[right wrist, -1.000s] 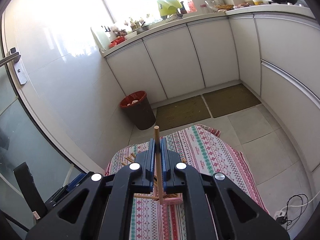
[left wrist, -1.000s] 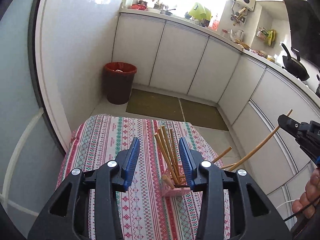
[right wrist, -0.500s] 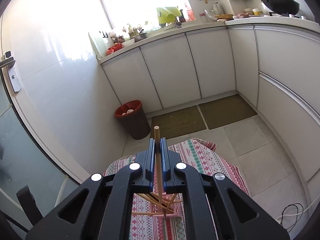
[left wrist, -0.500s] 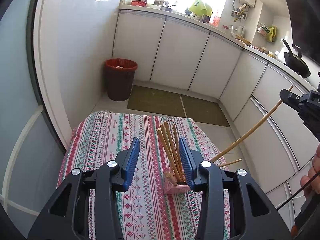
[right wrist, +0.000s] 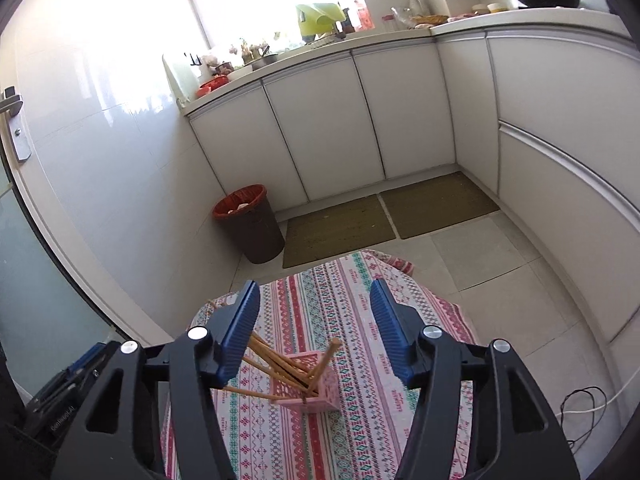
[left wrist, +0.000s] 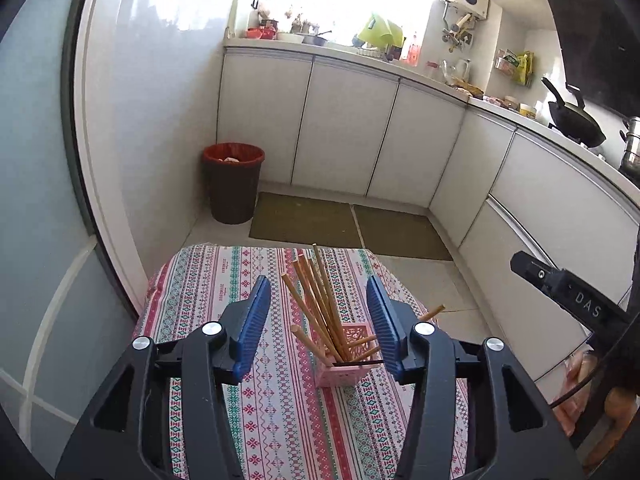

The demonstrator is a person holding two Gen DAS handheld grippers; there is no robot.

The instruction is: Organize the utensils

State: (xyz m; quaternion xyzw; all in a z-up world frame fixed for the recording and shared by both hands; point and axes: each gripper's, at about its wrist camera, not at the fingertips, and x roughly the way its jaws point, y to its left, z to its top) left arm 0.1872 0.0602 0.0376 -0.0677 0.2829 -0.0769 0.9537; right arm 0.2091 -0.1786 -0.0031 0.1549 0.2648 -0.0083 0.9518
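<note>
Chopsticks fan out above a pink holder, blocking a straight drop; bare tablecloth lies around it on every side.

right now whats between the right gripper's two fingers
Nothing is held: the right gripper is open, and through the gap the right wrist view shows the pink basket of chopsticks below.

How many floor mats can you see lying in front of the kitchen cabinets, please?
2: the left mat lies beside the red-rimmed bin, and the right mat lies next to it, toward the cabinet corner. None appears hidden.
</note>
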